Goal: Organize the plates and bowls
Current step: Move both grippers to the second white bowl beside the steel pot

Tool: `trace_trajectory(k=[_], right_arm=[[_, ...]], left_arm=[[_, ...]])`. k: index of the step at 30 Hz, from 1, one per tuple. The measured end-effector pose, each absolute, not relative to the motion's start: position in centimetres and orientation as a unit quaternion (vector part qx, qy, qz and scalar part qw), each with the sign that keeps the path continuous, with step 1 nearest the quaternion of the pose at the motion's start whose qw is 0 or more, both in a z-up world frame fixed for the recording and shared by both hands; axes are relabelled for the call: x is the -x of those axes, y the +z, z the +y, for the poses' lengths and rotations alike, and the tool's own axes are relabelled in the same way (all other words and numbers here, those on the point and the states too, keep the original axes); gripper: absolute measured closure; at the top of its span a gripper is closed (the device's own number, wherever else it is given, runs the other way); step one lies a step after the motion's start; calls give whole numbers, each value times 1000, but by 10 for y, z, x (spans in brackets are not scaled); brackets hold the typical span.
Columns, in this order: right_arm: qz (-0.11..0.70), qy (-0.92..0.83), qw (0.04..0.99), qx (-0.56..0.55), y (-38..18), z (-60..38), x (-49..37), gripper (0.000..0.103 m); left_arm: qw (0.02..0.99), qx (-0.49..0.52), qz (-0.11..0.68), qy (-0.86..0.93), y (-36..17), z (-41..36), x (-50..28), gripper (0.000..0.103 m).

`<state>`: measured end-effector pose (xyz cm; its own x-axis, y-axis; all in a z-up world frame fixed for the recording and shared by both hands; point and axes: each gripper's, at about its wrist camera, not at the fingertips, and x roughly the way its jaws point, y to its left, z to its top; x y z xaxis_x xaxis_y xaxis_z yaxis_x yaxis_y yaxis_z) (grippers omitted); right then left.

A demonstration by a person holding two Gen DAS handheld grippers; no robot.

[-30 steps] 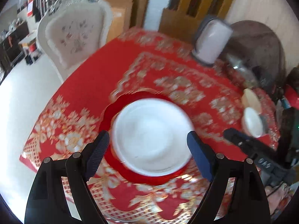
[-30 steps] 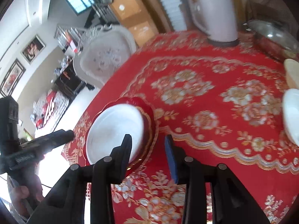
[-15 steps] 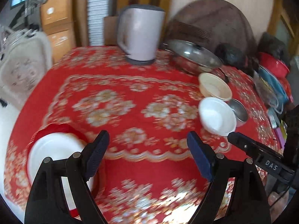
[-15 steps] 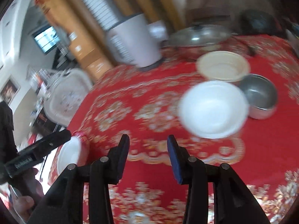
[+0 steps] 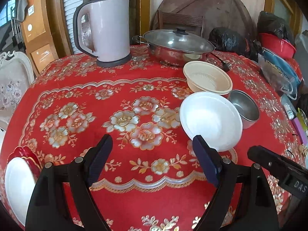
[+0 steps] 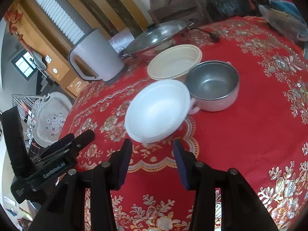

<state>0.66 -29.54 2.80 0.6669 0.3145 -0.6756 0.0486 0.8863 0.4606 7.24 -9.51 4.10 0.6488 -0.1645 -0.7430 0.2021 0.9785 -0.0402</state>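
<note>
A white bowl point(image 5: 210, 120) point(image 6: 158, 110) sits on the red tablecloth, with a cream bowl point(image 5: 208, 79) point(image 6: 175, 62) behind it and a metal bowl point(image 5: 244, 107) point(image 6: 212, 85) to its right. A white plate point(image 5: 17, 184) lies on a red plate point(image 5: 24, 152) at the far left. My left gripper point(image 5: 152, 156) is open and empty, left of the white bowl. My right gripper point(image 6: 152, 152) is open and empty, just in front of the white bowl; it also shows in the left wrist view point(image 5: 277, 165).
A pale electric kettle point(image 5: 107, 30) point(image 6: 94, 59) and a lidded steel pan point(image 5: 178, 47) point(image 6: 159, 33) stand at the back of the table point(image 5: 134, 202). Black bags point(image 5: 233, 38) and a red basin point(image 5: 277, 44) crowd the right side. A white chair point(image 5: 11, 84) stands at the left.
Both grippers have swung right, from the stacked plates to the bowls. The right gripper has come close to the white bowl and opened a little wider. The left gripper stays open.
</note>
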Motion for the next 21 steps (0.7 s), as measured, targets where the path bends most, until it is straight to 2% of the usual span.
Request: trace_trajectory(k=[6,21], right_arm=[[403,71,885,-222,24,-300,-9,59],[427,61,869,-241,7,-310,-18,59]], left_arm=[[916,-30,392,-81,33,-101,-78,17],[906,-15,413,-94,19,-106,-93,17]])
